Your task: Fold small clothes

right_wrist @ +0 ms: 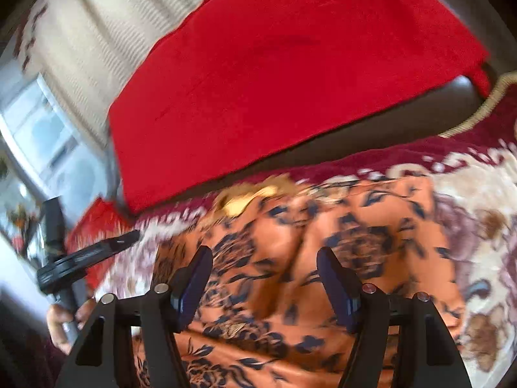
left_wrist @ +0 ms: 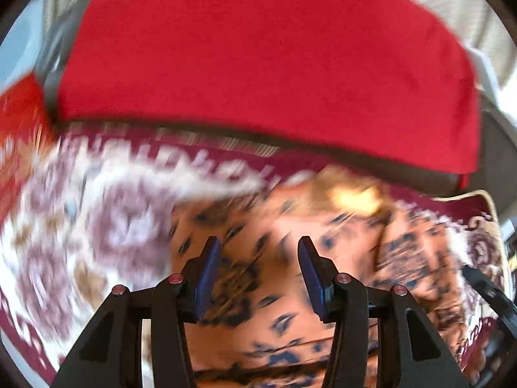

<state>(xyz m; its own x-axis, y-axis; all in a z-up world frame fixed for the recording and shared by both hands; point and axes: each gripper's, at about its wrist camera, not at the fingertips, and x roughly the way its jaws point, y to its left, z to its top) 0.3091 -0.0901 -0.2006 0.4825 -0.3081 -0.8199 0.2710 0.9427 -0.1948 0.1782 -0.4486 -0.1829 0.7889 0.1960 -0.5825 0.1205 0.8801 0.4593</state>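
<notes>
Orange floral garment (right_wrist: 290, 258) spread beneath both grippers — left (left_wrist: 258, 274), right (right_wrist: 265, 278) — fingers apart, gripping nothing.

Each gripper, the left gripper (left_wrist: 258, 274) and the right gripper (right_wrist: 263, 279), has black angular arms, dark blue ribbed pads (left_wrist: 208, 274) and round silver screw heads (right_wrist: 160, 288); a hand (right_wrist: 63, 321) shows at eight o'clock.

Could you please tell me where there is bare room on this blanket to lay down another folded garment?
Bare floral blanket lies right of the orange patterned garment. A narrower maroon strip runs between it and the red cloth behind. The middle is crowded: both grippers, left and right, hang open above the garment.
</notes>
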